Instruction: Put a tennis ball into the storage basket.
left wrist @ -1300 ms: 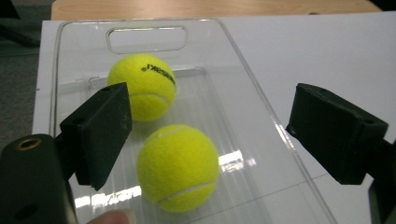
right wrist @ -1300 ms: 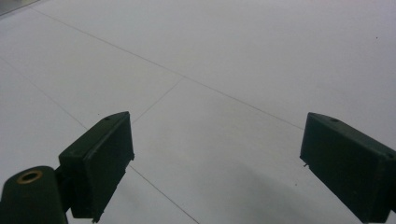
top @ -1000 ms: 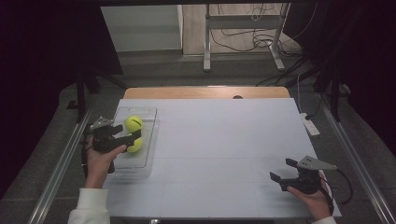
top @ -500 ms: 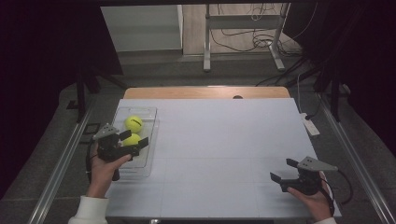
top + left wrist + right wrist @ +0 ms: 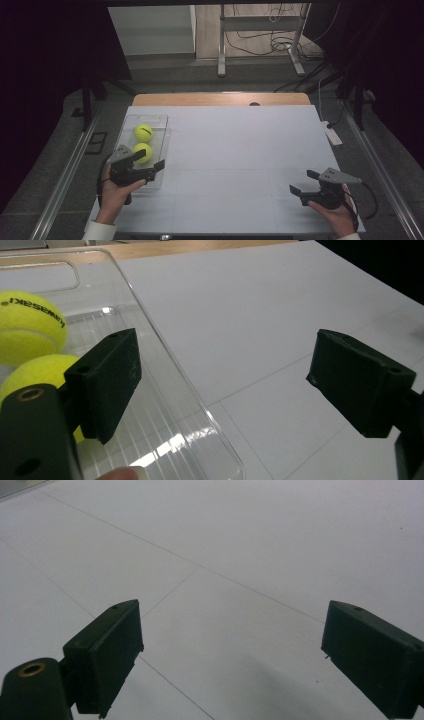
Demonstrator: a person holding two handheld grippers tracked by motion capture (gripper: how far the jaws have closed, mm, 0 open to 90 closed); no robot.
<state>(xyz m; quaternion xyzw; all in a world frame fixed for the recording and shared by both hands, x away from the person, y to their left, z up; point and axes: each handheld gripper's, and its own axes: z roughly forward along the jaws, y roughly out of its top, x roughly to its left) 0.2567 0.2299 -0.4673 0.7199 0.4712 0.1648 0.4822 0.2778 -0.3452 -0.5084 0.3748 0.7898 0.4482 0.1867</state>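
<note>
Fuzzy yellow felt tennis balls [image 5: 30, 325], light and springy, lie in the clear plastic tray [image 5: 165, 385] beside the left gripper's [image 5: 148, 159] wide-apart jaws; grip across the middle. Right gripper [image 5: 304, 182] likewise gapes, empty.

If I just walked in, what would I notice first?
Two yellow balls in a clear tray at the left side of the white table. The left gripper hangs open over the tray's near end, next to the nearer ball. The right gripper is open too, far off at the table's near right, holding nothing.
</note>
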